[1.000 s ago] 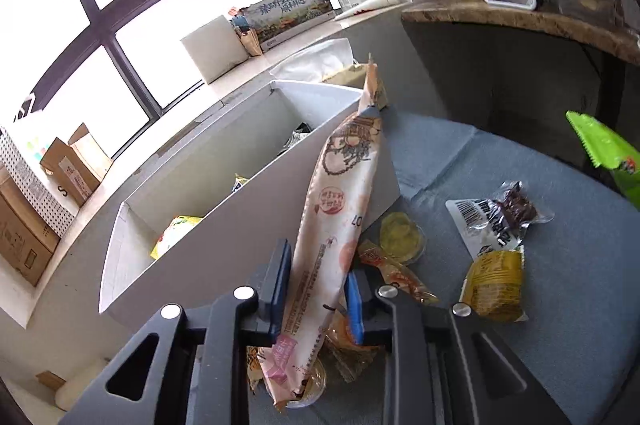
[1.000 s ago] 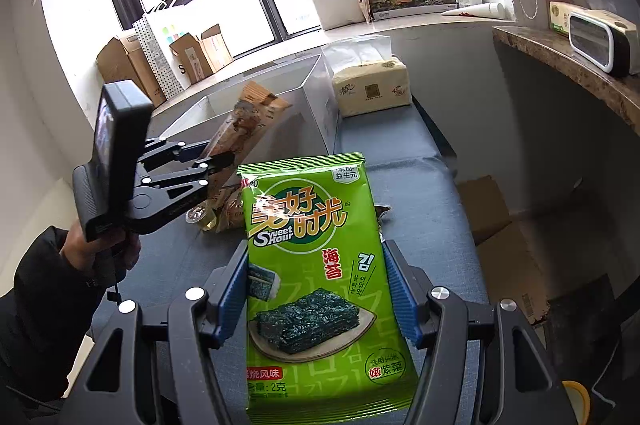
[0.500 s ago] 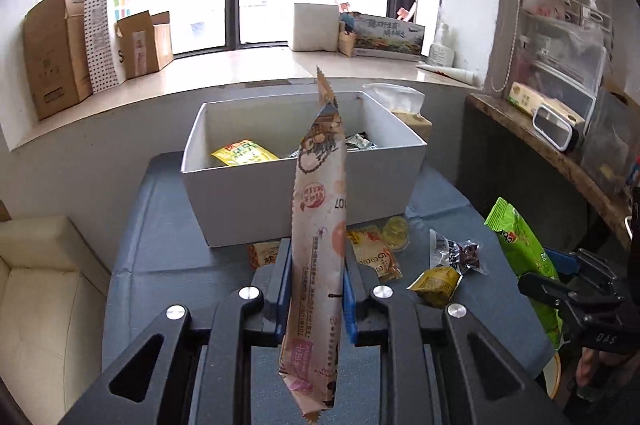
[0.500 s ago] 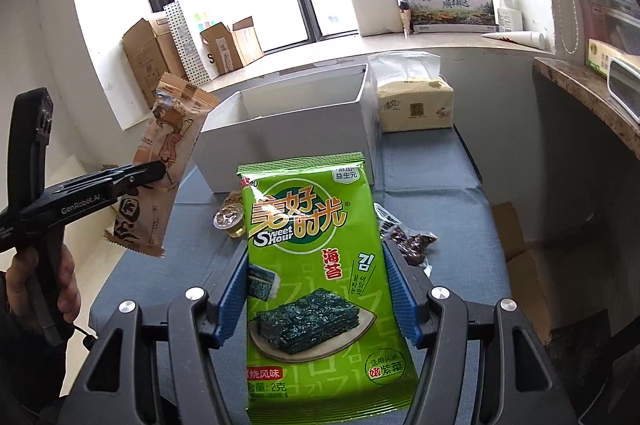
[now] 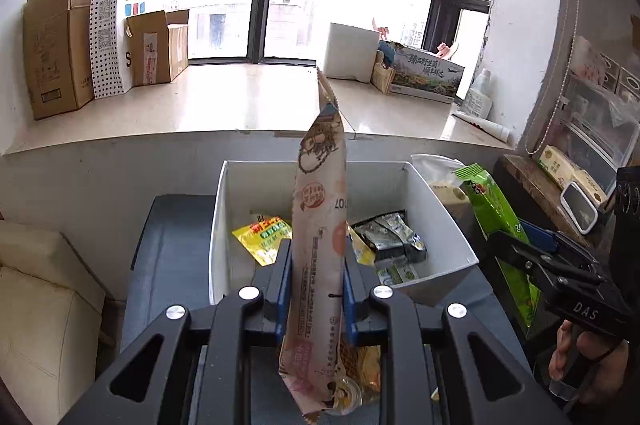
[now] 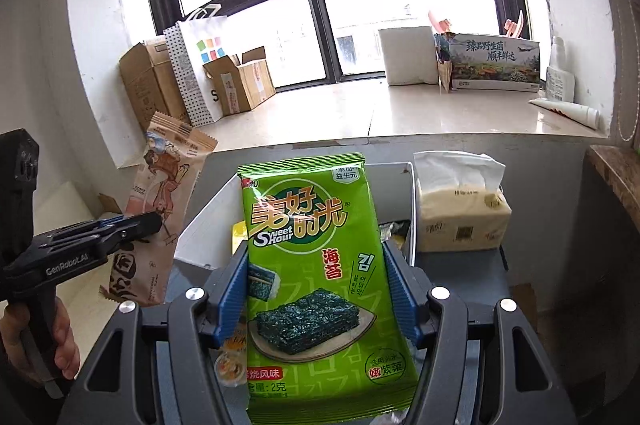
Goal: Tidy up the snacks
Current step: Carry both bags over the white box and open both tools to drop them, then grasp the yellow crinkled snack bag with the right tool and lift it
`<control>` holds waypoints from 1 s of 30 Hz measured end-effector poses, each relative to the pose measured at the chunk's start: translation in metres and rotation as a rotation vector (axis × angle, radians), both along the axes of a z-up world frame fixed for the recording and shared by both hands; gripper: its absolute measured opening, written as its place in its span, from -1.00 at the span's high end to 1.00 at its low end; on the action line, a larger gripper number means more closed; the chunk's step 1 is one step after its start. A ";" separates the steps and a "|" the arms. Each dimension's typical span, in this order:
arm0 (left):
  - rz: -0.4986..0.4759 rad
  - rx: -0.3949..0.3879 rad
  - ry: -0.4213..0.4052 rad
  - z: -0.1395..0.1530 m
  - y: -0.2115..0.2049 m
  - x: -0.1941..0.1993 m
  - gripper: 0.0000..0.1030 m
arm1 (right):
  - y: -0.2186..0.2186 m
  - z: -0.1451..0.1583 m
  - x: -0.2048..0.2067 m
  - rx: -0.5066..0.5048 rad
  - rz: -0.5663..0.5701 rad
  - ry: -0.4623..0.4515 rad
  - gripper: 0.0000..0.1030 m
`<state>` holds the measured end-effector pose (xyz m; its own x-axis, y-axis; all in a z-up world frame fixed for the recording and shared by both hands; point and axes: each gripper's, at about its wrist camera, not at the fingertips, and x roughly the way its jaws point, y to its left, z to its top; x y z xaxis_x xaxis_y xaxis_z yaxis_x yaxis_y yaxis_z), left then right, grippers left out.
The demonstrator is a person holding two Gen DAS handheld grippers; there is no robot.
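Two packets are in the air at once, so you're mid-carry on both sides. Your left hand-held gripper (image 5: 316, 281) is clenched on the long beige snack packet (image 5: 320, 225), held upright, and your right hand-held gripper (image 6: 316, 289) is grasping the green seaweed packet (image 6: 316, 265) flat between its blue pads. The white box (image 5: 448, 225) sits straight ahead at 12 o'clock in both wrist views, on the blue-grey counter (image 5: 168, 249), with a yellow packet (image 5: 266, 231) and some dark foil packets (image 5: 390, 235) already inside.

Next move, I'd guess: bring each packet over the open top and let go, one at a time so the grippers don't bump.

Heads up: the tissue pack (image 6: 460, 221) is just beside the box at about 2 o'clock from your right side. Loose snacks still lie on the counter under the left gripper, like the small jelly cup (image 6: 230, 369), so there's more to collect.
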<state>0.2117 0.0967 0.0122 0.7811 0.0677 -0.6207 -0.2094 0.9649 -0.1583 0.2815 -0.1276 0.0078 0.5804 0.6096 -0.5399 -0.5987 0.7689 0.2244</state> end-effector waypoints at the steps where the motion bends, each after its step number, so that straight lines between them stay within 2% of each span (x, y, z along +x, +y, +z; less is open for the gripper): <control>1: -0.004 -0.008 0.010 0.000 0.005 0.011 0.54 | 0.007 0.001 0.013 -0.007 -0.008 0.012 -0.30; 5: 0.008 0.010 0.068 -0.012 0.020 0.048 0.54 | 0.028 -0.003 0.054 -0.057 -0.015 0.049 -0.30; 9: 0.029 0.012 0.110 -0.031 0.030 0.066 0.52 | 0.035 -0.017 0.079 -0.097 -0.049 0.091 -0.32; 11: 0.038 0.015 0.131 -0.040 0.033 0.072 0.51 | 0.036 -0.026 0.088 -0.104 -0.059 0.129 -0.45; 12: 0.039 0.009 0.131 -0.042 0.035 0.074 0.41 | 0.036 -0.030 0.090 -0.104 -0.058 0.141 -0.50; 13: 0.035 -0.002 0.129 -0.043 0.036 0.075 0.03 | 0.037 -0.032 0.092 -0.104 -0.046 0.144 -0.69; 14: 0.029 -0.014 0.123 -0.043 0.037 0.073 -0.19 | 0.038 -0.034 0.093 -0.114 -0.042 0.137 -0.89; 15: 0.024 -0.020 0.115 -0.042 0.037 0.072 -0.66 | 0.039 -0.035 0.092 -0.127 -0.048 0.124 -0.95; 16: 0.027 -0.012 0.099 -0.039 0.036 0.071 -0.99 | 0.037 -0.036 0.092 -0.133 -0.056 0.112 -1.00; 24: 0.007 0.084 0.066 -0.014 0.018 0.063 -1.00 | 0.023 -0.031 0.088 -0.084 -0.082 0.090 -1.00; 30: -0.012 0.084 0.056 -0.012 0.007 0.047 -1.00 | 0.018 -0.019 0.073 -0.063 -0.066 0.047 -1.00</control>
<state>0.2591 0.1040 0.0003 0.7466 0.1119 -0.6558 -0.2038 0.9768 -0.0654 0.3544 -0.1093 -0.0111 0.5916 0.5348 -0.6033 -0.5359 0.8199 0.2013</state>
